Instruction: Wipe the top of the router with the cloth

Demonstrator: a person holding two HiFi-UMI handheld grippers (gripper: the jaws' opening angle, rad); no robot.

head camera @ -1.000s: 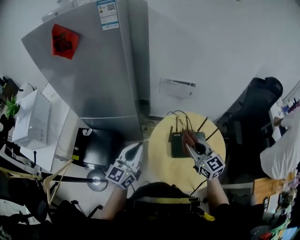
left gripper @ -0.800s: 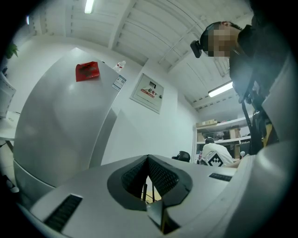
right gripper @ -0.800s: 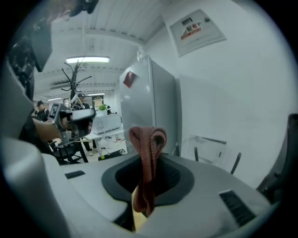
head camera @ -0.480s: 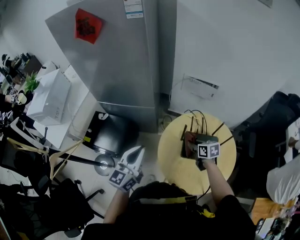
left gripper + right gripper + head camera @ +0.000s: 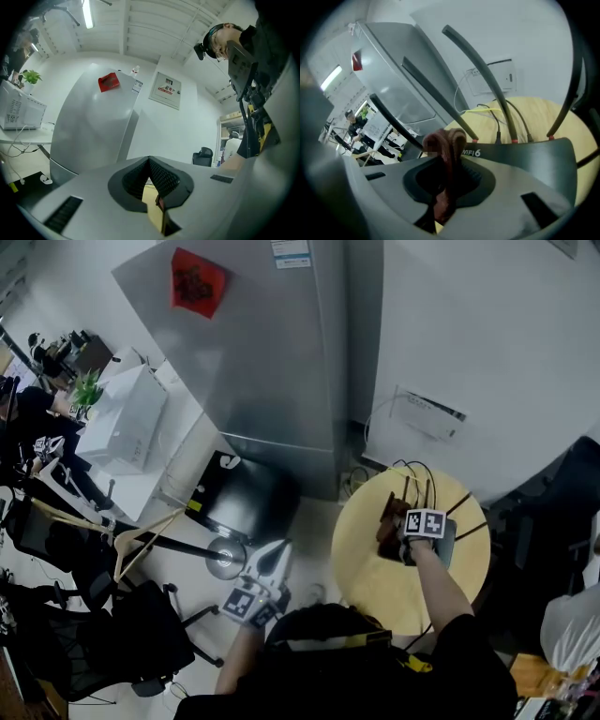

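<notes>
Leftward across the router (image 5: 442, 542) went the right gripper (image 5: 397, 524), jaws clamping the cloth (image 5: 387, 518); left gripper (image 5: 276, 550) jaws closed.

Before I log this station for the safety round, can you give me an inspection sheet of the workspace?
Surface: small round wooden table, bare around the router.
Job's things: dark router flat on the table, antennas up; reddish-brown cloth bunched over its left part.
Clutter: nothing seen on the table.
Grippers: right gripper shut on the cloth above the router; left gripper shut, empty, held off the table's left side.
Cables: several cables plugged into the router's back, trailing off the far table edge toward the wall.
Surroundings: grey fridge behind, wall panel, white box on a desk.
</notes>
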